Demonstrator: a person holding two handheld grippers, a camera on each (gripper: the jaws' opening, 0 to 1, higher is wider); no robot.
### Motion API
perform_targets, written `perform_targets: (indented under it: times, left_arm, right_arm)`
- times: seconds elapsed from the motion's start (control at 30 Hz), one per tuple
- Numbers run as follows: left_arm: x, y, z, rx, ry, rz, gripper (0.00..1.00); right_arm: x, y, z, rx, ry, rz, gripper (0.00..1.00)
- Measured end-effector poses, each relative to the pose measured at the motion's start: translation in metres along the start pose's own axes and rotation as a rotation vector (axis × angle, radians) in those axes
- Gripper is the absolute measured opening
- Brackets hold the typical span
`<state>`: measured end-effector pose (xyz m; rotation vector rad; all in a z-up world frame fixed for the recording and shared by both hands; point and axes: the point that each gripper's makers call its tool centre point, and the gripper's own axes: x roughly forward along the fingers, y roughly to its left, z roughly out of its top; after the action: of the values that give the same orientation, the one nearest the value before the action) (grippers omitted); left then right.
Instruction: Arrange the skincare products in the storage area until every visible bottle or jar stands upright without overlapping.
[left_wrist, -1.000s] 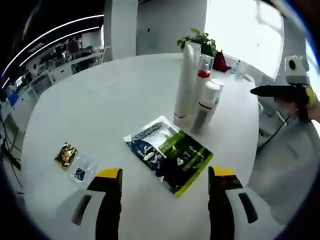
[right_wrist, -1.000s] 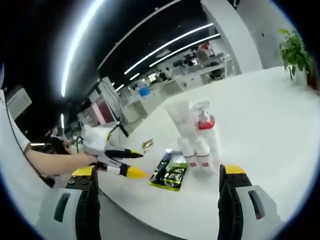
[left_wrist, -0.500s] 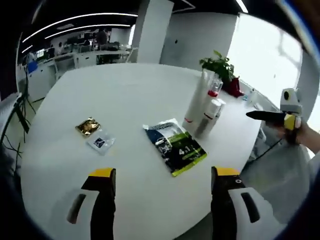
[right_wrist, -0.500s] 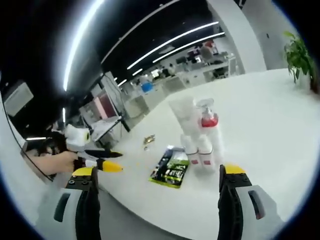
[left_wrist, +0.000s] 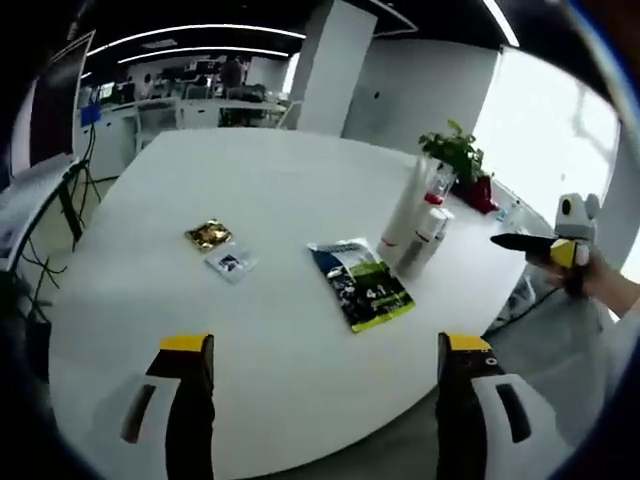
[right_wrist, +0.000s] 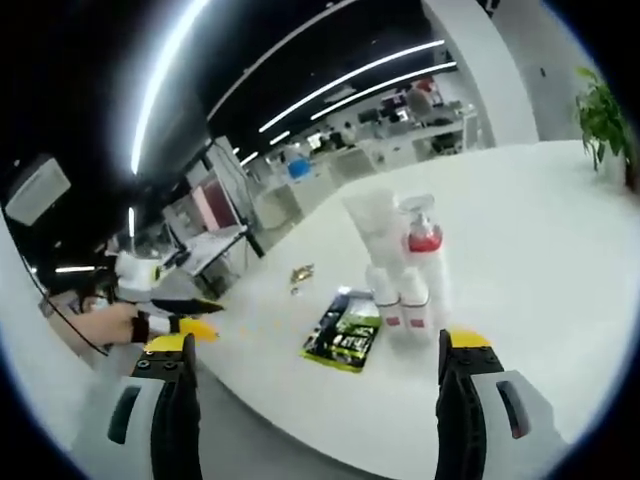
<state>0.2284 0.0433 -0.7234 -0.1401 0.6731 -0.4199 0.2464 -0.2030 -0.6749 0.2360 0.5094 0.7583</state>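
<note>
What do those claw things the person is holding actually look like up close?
Each claw has two black jaws with yellow tips on pale grey bodies with dark slots: the left claw, the right claw. Seen from across the table, the right claw shows slim black jaws with a yellow band.

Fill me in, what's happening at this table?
A person holds a gripper in each hand, both open and empty, off the edge of the white table. The left gripper and right gripper both face a cluster of upright bottles. A sachet lies flat beside them, with two small packets further off. Nothing is being touched.
</note>
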Motion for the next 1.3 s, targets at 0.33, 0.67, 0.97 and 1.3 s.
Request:
perform_targets:
  times: [0.33,0.67,0.97,1.3]
  left_arm:
    - [-0.02,-0.003,0.011,-0.005,-0.044,0.028,0.91]
    - [-0.041,-0.001,0.014,-0.01,-0.068,0.044,0.99]
    - [-0.044,0.006,0.009,-0.013,-0.05,0.075,0.99]
    - [-0.028,0.008,0.012,-0.032,-0.028,0.093,0.99]
  right_arm:
    - [-0.007,0.002,0.005,-0.023,0.006,0.005,0.99]
    - [-0.01,0.007,0.006,-0.038,-0.002,0.021,0.99]
    - [-0.007,0.005,-0.003,-0.076,0.023,0.014,0.99]
    - [-0.006,0.005,-0.005,-0.069,0.031,0.019,0.99]
